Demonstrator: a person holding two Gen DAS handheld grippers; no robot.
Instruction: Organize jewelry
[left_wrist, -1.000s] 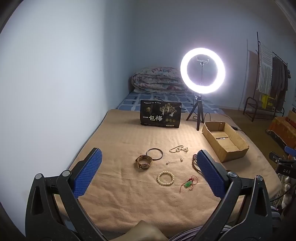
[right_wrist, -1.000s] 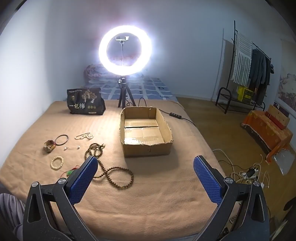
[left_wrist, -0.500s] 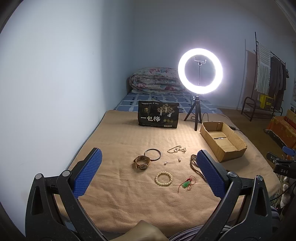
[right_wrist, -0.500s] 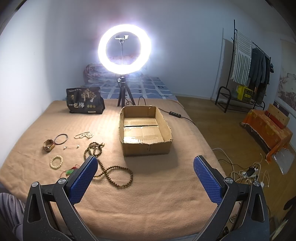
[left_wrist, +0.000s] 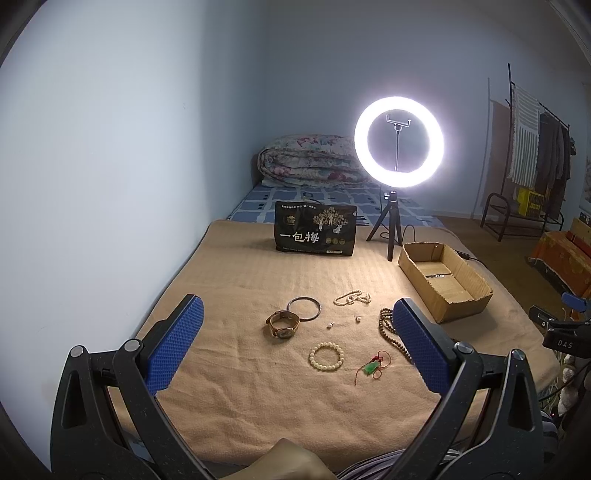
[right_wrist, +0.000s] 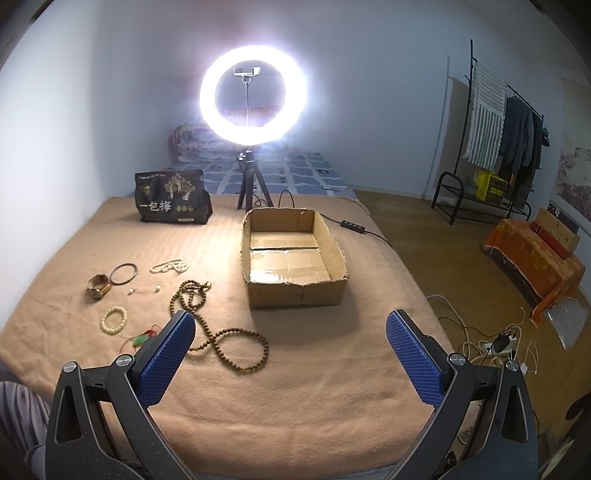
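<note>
Two grippers hang above the near edge of a bed under a tan blanket (left_wrist: 236, 280); the left gripper (left_wrist: 297, 326) and right gripper (right_wrist: 290, 332) both have their blue fingers spread wide, gripping nothing. Nearest lie a green pendant on red cord (left_wrist: 371, 367) and a cream bead bracelet (left_wrist: 326, 356). Beyond them sit a gold watch (left_wrist: 282, 324), a dark bangle (left_wrist: 303, 308), two loose pearls (right_wrist: 144, 290), a tangled pearl chain (left_wrist: 352, 298) and a long brown bead strand (right_wrist: 218, 325). To their right stands an open cardboard box (right_wrist: 295, 295), apart from the jewelry. Farther back are a black pouch (left_wrist: 316, 229) and a lit ring light (left_wrist: 399, 142) on a tripod, then a folded floral quilt (left_wrist: 310, 158). A clothes rack (right_wrist: 495, 140) stands by the far wall.

Since a second ago the left view has drifted slightly, the ring light sitting further left; the jewelry lies unmoved.

The pouch reads "一包梅"; a black part at the left view's right edge shows "DAS".
</note>
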